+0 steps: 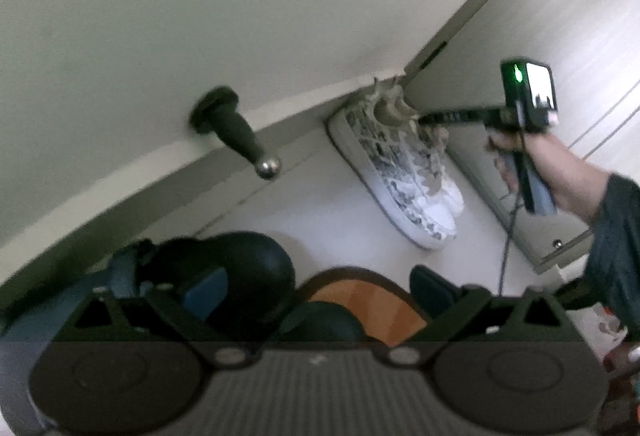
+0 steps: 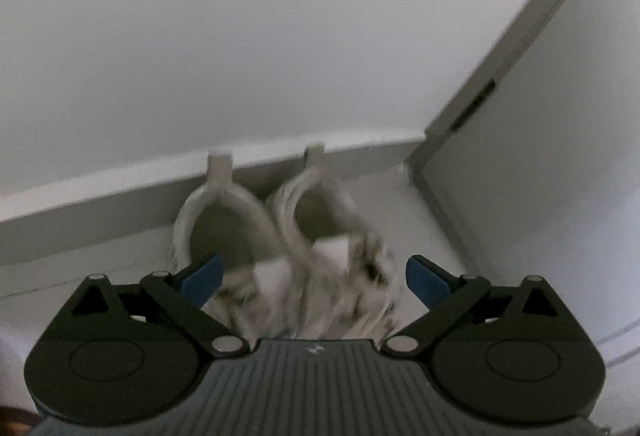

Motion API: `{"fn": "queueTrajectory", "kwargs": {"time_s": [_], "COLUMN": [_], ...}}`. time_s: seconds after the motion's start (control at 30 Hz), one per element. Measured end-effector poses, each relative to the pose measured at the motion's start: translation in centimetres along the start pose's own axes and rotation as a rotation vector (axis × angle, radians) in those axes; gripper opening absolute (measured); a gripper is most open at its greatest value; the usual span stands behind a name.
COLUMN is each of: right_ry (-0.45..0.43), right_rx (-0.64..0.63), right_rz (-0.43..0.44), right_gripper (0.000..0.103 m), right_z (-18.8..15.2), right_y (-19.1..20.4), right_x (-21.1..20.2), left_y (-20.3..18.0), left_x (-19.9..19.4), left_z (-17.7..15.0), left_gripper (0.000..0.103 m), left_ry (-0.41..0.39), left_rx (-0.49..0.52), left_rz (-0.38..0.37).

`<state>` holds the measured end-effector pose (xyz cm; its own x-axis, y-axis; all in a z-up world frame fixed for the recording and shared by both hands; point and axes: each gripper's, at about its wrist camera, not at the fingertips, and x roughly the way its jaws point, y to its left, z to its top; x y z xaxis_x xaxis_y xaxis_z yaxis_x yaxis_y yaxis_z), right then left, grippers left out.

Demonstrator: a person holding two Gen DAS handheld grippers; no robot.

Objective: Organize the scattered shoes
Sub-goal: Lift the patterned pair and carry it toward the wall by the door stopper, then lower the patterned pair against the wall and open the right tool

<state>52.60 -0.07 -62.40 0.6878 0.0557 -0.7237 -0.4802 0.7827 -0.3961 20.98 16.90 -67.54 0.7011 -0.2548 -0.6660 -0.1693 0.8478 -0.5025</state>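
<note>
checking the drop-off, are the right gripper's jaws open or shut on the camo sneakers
Open. The right gripper has its blue pads spread wide on either side of the camo sneakers, clear of them.

Black housing on the right gripper (image 2: pixel 314 278), two round discs at its corners, a ribbed grey plate between them, silver rivets at the link pivots and blue pads on the fingers (image 2: pixel 202 280). Same build on the left gripper (image 1: pixel 316 286). Seen from the left wrist view: a boxy black head with a green light and a pale glossy face, a grey-blue handle in the right hand (image 1: pixel 560 172), a thin dark cable hanging below, and a dark grey sleeve (image 1: pixel 616 236).
</note>
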Motion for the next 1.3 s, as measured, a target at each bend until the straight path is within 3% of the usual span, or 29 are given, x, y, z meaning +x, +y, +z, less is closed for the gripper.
{"fn": "queueTrajectory", "kwargs": {"time_s": [0.3, 0.67, 0.73, 0.87, 0.9, 1.17, 1.3], "right_ry": [0.132, 0.189, 0.189, 0.179, 0.187, 0.169, 0.149], "right_rx": [0.045, 0.096, 0.093, 0.132, 0.15, 0.158, 0.195], "right_rz": [0.001, -0.044, -0.072, -0.176, -0.187, -0.165, -0.147], "right_gripper": [0.101, 0.1, 0.096, 0.069, 0.068, 0.071, 0.084], "right_z": [-5.4, -8.1, -8.1, -8.0, -7.9, -8.0, -7.8], "right_y": [5.1, 8.2, 8.3, 7.7, 7.1, 5.2, 4.3], "right_x": [-0.8, 0.4, 1.0, 1.4, 1.6, 2.1, 2.6], "left_y": [0.3, 0.3, 0.3, 0.6, 0.6, 0.4, 0.4], "left_x": [0.0, -0.6, -0.5, -0.2, -0.1, -0.3, -0.1], "left_z": [0.0, 0.1, 0.1, 0.0, 0.0, 0.0, 0.0], "left_gripper": [0.099, 0.099, 0.099, 0.099, 0.099, 0.1, 0.1], "left_ry": [-0.019, 0.006, 0.014, 0.035, 0.039, 0.056, 0.065], "left_rx": [0.004, -0.016, -0.018, -0.034, -0.038, -0.058, -0.067], "left_rz": [0.021, 0.006, 0.012, 0.019, 0.02, -0.007, -0.01]}}
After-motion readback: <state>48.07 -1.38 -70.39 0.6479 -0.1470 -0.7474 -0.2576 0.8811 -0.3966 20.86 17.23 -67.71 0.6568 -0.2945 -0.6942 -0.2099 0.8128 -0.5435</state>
